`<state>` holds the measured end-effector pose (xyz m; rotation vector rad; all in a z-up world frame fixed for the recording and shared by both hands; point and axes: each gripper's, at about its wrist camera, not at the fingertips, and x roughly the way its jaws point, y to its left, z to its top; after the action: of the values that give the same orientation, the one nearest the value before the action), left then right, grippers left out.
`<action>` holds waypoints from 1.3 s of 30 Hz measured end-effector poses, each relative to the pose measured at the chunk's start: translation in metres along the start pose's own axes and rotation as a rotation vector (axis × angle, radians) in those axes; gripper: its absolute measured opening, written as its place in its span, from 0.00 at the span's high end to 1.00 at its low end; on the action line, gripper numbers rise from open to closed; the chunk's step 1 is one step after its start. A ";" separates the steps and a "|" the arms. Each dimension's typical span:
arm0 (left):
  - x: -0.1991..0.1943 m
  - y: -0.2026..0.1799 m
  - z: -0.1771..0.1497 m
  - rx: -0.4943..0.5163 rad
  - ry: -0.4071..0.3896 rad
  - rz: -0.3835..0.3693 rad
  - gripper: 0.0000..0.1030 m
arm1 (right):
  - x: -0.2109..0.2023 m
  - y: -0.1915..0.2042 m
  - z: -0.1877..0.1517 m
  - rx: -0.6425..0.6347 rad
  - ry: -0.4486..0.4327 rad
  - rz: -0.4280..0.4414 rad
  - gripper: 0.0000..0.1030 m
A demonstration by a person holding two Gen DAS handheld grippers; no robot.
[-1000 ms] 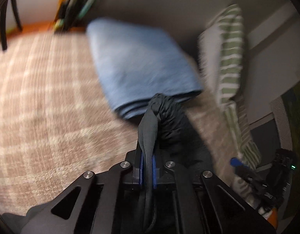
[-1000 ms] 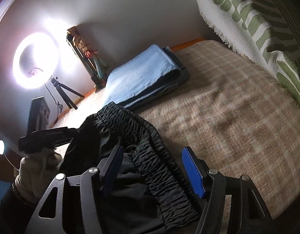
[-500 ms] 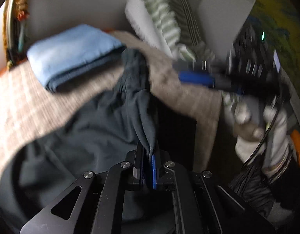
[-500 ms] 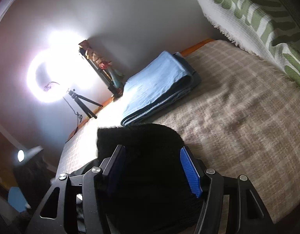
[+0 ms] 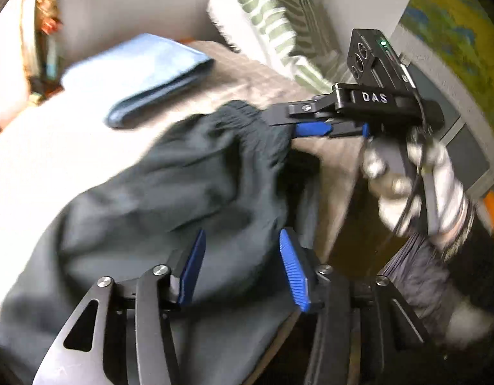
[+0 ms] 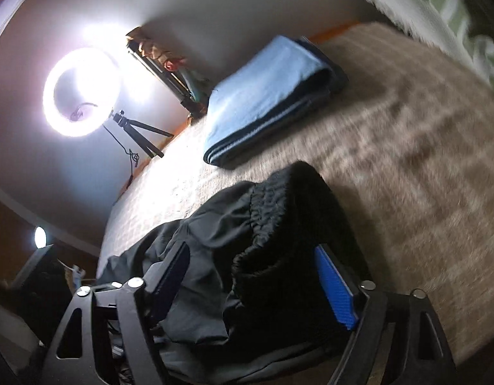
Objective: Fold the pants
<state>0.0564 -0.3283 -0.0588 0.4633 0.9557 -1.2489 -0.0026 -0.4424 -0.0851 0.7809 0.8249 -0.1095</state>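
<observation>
"DAS" in white on right claw [image 5: 314,128] body.

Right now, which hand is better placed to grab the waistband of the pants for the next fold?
Right. The right gripper has the bunched waistband between its fingers. The left gripper, whose jaws have just been opening, hovers over the plain cloth of the pants.

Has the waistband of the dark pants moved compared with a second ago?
Yes. In the right wrist view the waistband now lies closer to the folded blue cloth, farther up the bed than before.
</observation>
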 end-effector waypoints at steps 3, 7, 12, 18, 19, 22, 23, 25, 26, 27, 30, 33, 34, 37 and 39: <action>-0.017 0.007 -0.024 0.061 0.039 0.132 0.50 | 0.006 -0.001 -0.004 -0.003 0.019 -0.024 0.27; -0.022 0.006 -0.061 0.106 0.110 0.234 0.44 | 0.017 0.002 -0.011 -0.027 0.042 -0.052 0.34; -0.011 0.005 -0.088 0.159 0.154 0.345 0.44 | 0.027 -0.001 -0.014 -0.035 0.051 -0.097 0.67; -0.002 0.020 -0.102 0.130 0.174 0.351 0.62 | 0.020 -0.011 -0.012 0.014 0.008 -0.084 0.70; -0.001 0.021 -0.101 0.125 0.169 0.338 0.72 | 0.019 -0.012 -0.011 0.018 0.005 -0.083 0.70; -0.001 0.024 -0.101 0.113 0.163 0.317 0.95 | 0.018 -0.012 -0.010 0.017 -0.006 -0.082 0.71; 0.001 0.025 -0.097 0.108 0.158 0.312 0.96 | 0.017 -0.012 -0.010 0.017 -0.009 -0.083 0.74; -0.007 0.026 -0.095 0.086 0.136 0.300 0.98 | 0.013 -0.012 -0.010 0.027 -0.027 -0.061 0.78; -0.015 0.024 -0.097 0.070 0.120 0.286 0.98 | 0.009 -0.013 -0.010 0.036 -0.035 -0.047 0.81; -0.022 0.023 -0.096 0.060 0.100 0.278 0.98 | 0.003 -0.013 -0.010 0.046 -0.052 -0.028 0.84; -0.045 0.023 -0.094 0.034 0.056 0.253 0.98 | -0.019 -0.014 -0.010 0.060 -0.104 0.008 0.87; -0.061 0.022 -0.092 0.017 0.034 0.217 0.98 | -0.040 -0.018 -0.015 0.084 -0.138 0.069 0.88; -0.063 0.020 -0.094 0.022 0.040 0.209 0.98 | -0.043 -0.020 -0.017 0.080 -0.136 0.068 0.88; -0.053 0.014 -0.101 0.025 0.077 0.156 0.98 | -0.035 -0.035 -0.027 0.109 -0.088 0.022 0.88; -0.040 0.008 -0.108 0.059 0.112 0.143 0.98 | -0.026 -0.044 -0.035 0.131 -0.047 -0.002 0.88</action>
<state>0.0251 -0.2214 -0.0873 0.6430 0.9643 -1.1331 -0.0584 -0.4563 -0.1076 0.8979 0.7797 -0.1845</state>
